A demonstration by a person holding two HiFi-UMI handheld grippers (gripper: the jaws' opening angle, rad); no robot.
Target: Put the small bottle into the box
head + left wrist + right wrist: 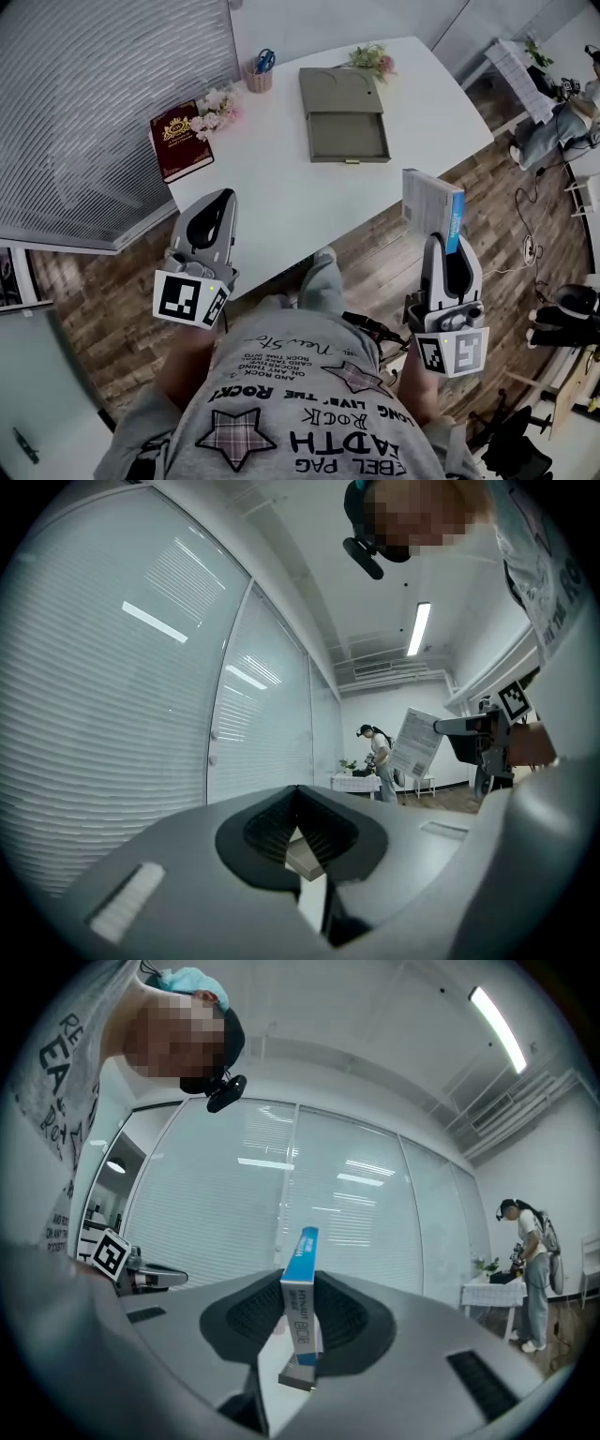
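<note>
With the right claw (448, 246) gripping a thin blue-and-white carton (432, 208) upright and the left claw (217, 201) sitting closed and empty, no small bottle is showing, so this is looking like the approach, calling next for a reach forward to the grey box (344, 114) well ahead on the bench (272, 178).

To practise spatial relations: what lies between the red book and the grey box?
Head view: pink flowers beside the red book, then bare table to the grey box.

On the bench (281, 192), the box (343, 114) lies midway, the book (180, 141) left of it, flowers (217, 111) between book and cup (258, 75). Before the bench's near edge, a carton (431, 206) stands in the right gripper (442, 246).
</note>
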